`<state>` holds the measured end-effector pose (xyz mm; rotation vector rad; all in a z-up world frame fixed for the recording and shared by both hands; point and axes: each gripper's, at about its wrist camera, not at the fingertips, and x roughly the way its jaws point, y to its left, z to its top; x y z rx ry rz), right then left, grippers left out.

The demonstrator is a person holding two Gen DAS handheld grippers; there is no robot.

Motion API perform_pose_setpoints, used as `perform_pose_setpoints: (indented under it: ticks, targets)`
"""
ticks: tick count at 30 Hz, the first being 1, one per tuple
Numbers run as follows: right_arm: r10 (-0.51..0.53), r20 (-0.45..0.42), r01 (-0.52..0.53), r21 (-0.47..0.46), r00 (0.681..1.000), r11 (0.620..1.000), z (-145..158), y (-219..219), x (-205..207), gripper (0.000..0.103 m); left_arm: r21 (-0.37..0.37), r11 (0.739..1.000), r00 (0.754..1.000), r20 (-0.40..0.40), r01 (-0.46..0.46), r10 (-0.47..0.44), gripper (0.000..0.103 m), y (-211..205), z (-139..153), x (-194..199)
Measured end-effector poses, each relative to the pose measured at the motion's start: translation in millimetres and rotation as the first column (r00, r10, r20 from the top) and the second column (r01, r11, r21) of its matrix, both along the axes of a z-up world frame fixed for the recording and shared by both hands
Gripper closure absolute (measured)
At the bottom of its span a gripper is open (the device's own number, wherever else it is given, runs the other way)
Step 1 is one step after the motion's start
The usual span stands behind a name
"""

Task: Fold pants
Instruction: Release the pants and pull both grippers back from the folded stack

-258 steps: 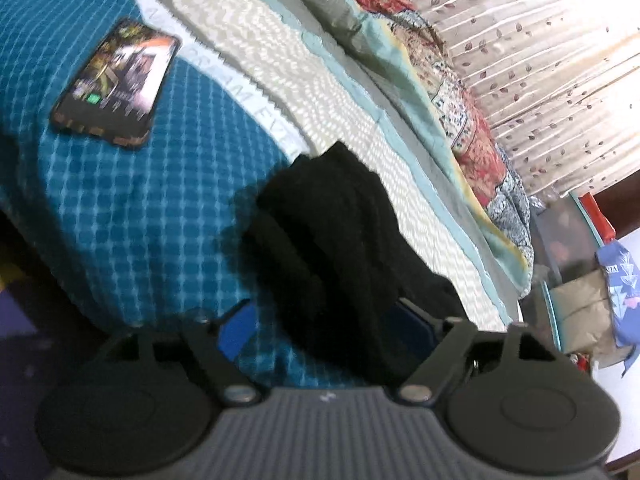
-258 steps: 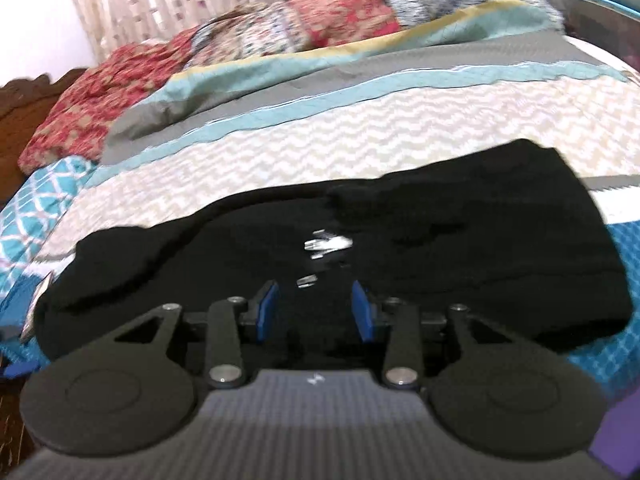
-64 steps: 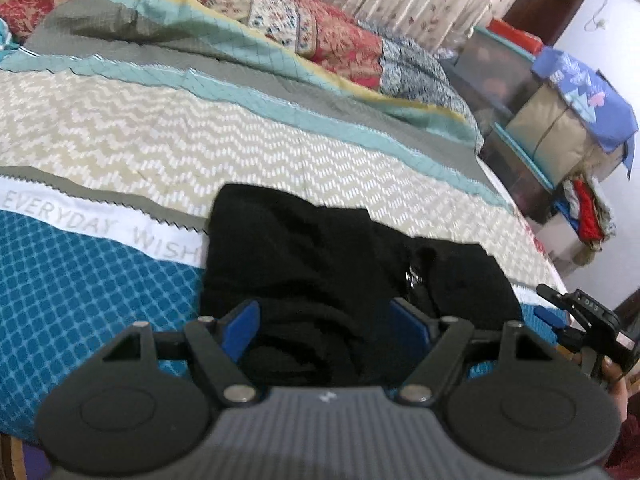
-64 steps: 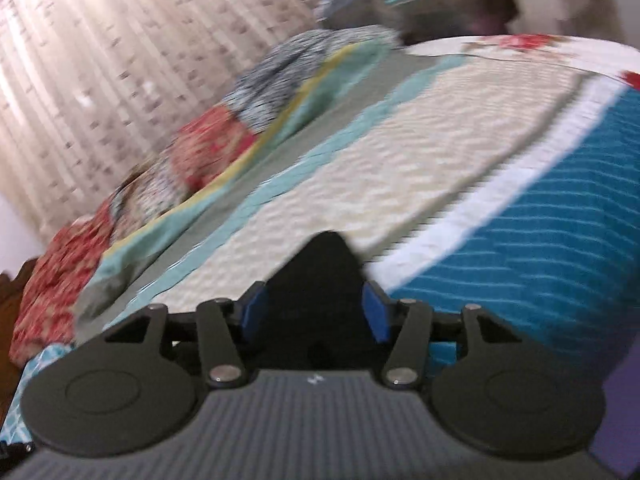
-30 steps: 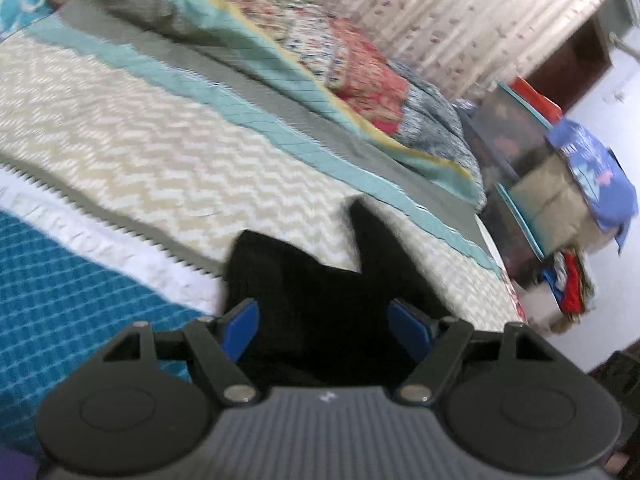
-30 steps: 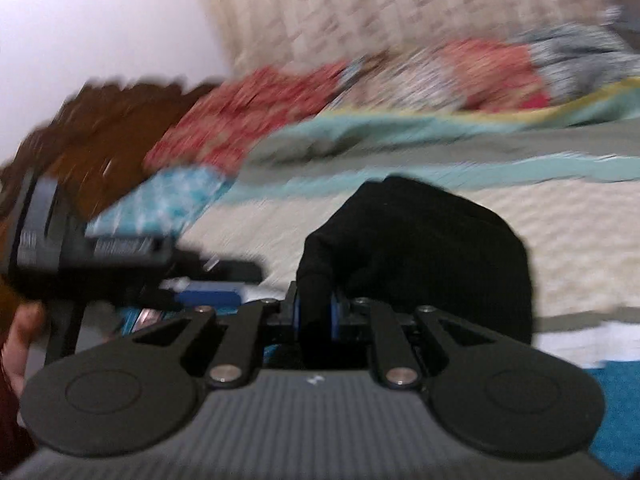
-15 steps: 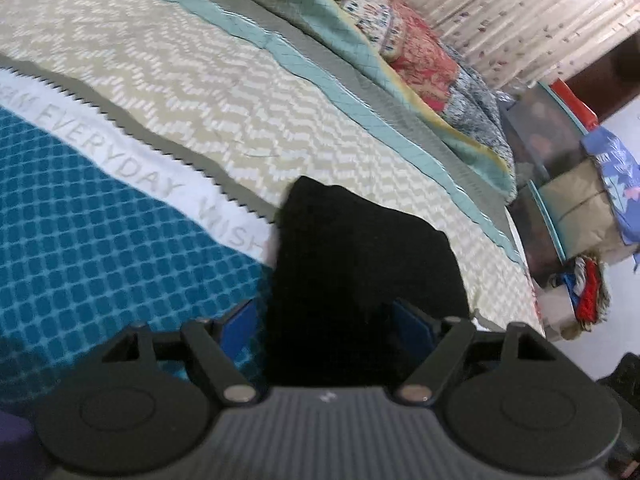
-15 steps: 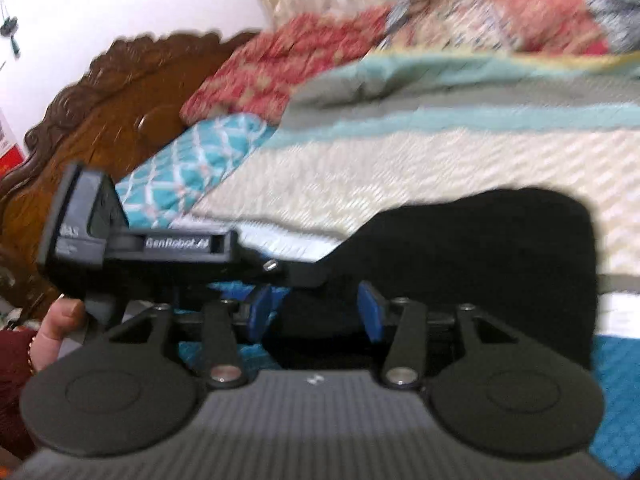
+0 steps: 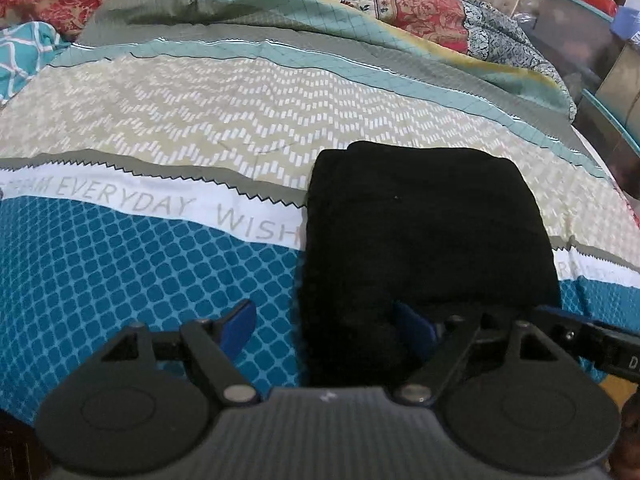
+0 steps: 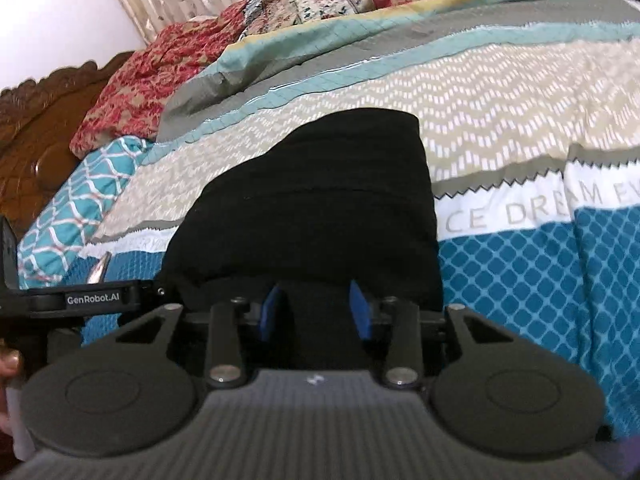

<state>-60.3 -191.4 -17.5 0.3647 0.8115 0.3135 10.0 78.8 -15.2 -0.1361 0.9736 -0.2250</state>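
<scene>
The black pants (image 9: 424,232) lie folded into a compact rectangle on the patterned bedspread (image 9: 200,120). My left gripper (image 9: 326,322) is open at the near left edge of the bundle: one blue pad rests over the teal cloth, the other against the black fabric. In the right wrist view the pants (image 10: 320,200) lie straight ahead. My right gripper (image 10: 314,310) is open, its blue pads on either side of the near edge of the fabric. Part of the other gripper shows at the left of the right wrist view (image 10: 80,300) and at the right of the left wrist view (image 9: 592,340).
A rumpled red floral quilt (image 9: 400,4) lies along the far side of the bed. A carved wooden headboard (image 10: 36,120) stands at the left in the right wrist view. Boxes and furniture (image 9: 608,40) stand beyond the bed's right end.
The right gripper, shut on the pants a second ago, has opened. The pants have come down flat as a folded bundle. Both grippers have drawn back to its near edge.
</scene>
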Motion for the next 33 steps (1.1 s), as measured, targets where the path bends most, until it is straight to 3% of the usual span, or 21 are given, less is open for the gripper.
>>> perform_pose_setpoints:
  ticks: [18,24,33]
  targets:
    - [-0.092,0.045,0.089,0.057,0.995,0.994,9,-12,-7,0.057,0.019,1.0,1.0,0.002,-0.019,0.019,0.023,1,8,-13]
    - [-0.103,-0.047,0.104,0.027,0.994,0.994,-11,-6,1,0.057,0.017,1.0,1.0,0.0,-0.017,0.017,0.021,2,8,-14]
    - [-0.089,-0.057,0.09,0.012,0.994,0.996,-14,-4,0,0.056,-0.005,1.0,1.0,-0.006,-0.02,0.02,0.021,5,8,-18]
